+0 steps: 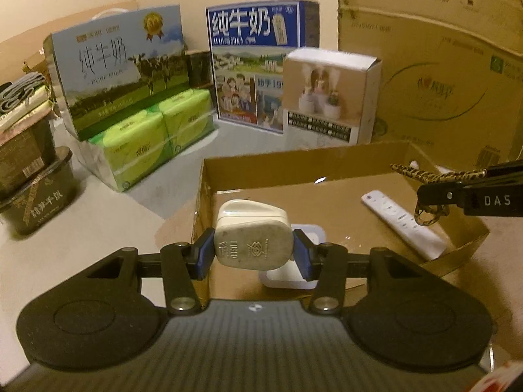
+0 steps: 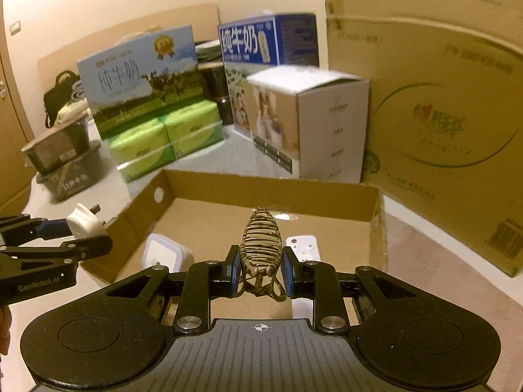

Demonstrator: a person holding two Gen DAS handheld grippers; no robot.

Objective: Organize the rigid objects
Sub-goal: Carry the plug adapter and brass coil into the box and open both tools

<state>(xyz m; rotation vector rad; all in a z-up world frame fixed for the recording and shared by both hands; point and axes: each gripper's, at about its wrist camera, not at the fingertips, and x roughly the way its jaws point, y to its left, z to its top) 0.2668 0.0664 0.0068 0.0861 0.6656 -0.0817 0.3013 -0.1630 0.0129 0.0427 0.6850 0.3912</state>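
Plug (image 1: 253, 243) was clenched in your left tool (image 1: 253, 251), hair clip (image 2: 260, 245) in your right tool (image 2: 260, 269); you should have lowered both inside the cardboard tray's (image 2: 271, 192) walls before releasing.

The left gripper (image 1: 254, 252) clamps a white plug (image 1: 253, 232) above the near wall of an open cardboard tray (image 1: 209, 176). Inside the tray lie a white remote (image 1: 403, 223) and a small white container (image 1: 294, 274). At the right edge, the right gripper (image 1: 434, 196) holds a leopard-patterned clip (image 1: 428, 214).
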